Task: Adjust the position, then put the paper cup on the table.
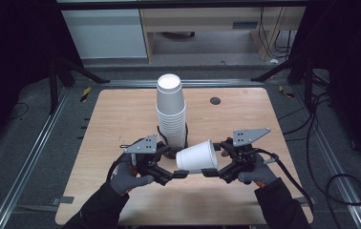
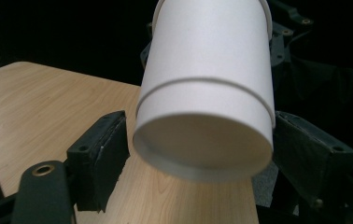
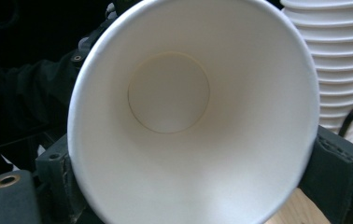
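Observation:
A single white paper cup lies on its side in the air over the front of the wooden table. Its base points left and its mouth right. My right gripper is shut on the cup's rim; in the right gripper view the open mouth faces the camera and both pads press the rim. My left gripper stands open around the base. One pad touches the wall, and a thin gap shows at the other pad.
A tall stack of upside-down white cups stands at the table's middle, just behind the held cup, with a black cable looping at its foot. A small dark round spot sits toward the back right. Metal rails run along both sides of the table.

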A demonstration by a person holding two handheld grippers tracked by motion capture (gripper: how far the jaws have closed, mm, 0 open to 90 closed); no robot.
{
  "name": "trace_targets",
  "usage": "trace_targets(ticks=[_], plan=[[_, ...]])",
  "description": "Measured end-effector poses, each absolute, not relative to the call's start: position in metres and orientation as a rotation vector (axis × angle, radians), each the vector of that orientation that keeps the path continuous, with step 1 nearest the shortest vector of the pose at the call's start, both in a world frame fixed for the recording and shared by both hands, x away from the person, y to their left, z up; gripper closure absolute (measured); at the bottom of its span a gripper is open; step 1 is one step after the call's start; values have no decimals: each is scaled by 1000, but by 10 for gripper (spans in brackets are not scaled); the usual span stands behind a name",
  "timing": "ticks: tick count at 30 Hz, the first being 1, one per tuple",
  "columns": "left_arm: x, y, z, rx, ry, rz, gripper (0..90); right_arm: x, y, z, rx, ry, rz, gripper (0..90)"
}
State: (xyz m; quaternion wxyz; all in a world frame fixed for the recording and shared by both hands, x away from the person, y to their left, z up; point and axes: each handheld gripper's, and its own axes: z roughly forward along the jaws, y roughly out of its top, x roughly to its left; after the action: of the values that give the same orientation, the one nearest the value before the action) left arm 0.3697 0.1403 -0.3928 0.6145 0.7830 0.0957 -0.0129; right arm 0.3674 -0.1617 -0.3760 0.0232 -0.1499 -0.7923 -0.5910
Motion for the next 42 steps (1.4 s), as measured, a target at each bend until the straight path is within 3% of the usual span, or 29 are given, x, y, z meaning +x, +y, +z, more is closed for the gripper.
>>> trace_targets(ticks=[10,27,42], plan=[[373,171,-407,1843,338,17,195,369,-176,-369,-562,-2547,-1822,97],[391,232,-441,1910,728,255,231,387,-195,-360,-935,-2713,-1755,95],[399,246,-452,1943,820,293,237,402,-213,-350,-1294,-2818,-1586,95]])
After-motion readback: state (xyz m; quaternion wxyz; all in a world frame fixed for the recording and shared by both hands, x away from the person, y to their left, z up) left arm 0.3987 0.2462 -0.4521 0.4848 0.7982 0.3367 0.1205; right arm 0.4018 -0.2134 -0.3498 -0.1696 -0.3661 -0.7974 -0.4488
